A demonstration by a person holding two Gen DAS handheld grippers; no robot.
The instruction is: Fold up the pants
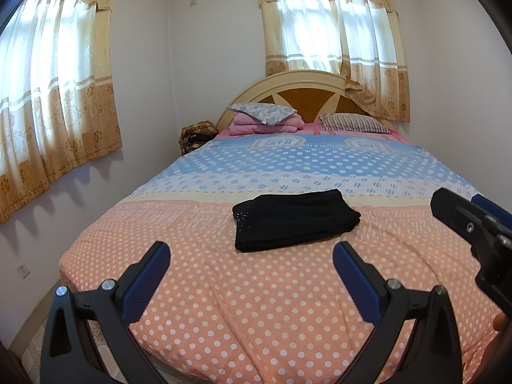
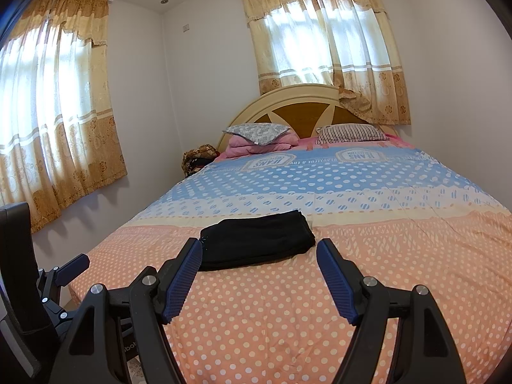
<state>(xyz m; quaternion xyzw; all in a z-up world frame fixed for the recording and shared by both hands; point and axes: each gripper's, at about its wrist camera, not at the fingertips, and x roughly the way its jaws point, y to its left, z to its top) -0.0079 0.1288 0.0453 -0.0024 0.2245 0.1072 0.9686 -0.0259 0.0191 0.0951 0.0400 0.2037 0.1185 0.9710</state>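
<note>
Fingers of the left gripper (image 1: pixel 251 257) are seen spread wide, with nothing between them; those of the right gripper (image 2: pixel 259 254) are likewise spread and empty. Both grippers are held above the near, orange dotted end of the bed (image 1: pixel 256 320), clear of the cover. In the left view, the right gripper (image 1: pixel 473 224) is partly seen at the right edge, cut off by the frame. In the right view, the left gripper (image 2: pixel 68 268) is seen at the lower left, only one finger of it being visible.

The pants (image 1: pixel 294 219) are found folded into a compact black rectangle, lying flat on the cover near the middle of the bed, just beyond the fingertips. In the right view the pants (image 2: pixel 259 241) are partly overlapped at the left corner by the left finger. A few pale specks are noted at the near left corner; their nature cannot be made out.

No container is observed.

Further back, a grey pillow (image 1: pixel 262 112) is seen resting on folded pink bedding (image 1: pixel 268 126), and a striped pillow (image 1: pixel 353 122) lies beside it, against the headboard (image 1: pixel 307 96). A patterned bundle (image 1: pixel 196 134) is wedged at the bed's far left corner, its contents indistinct. Curtains (image 1: pixel 332 41) are drawn over the windows, one hem overlapping the headboard.
</note>
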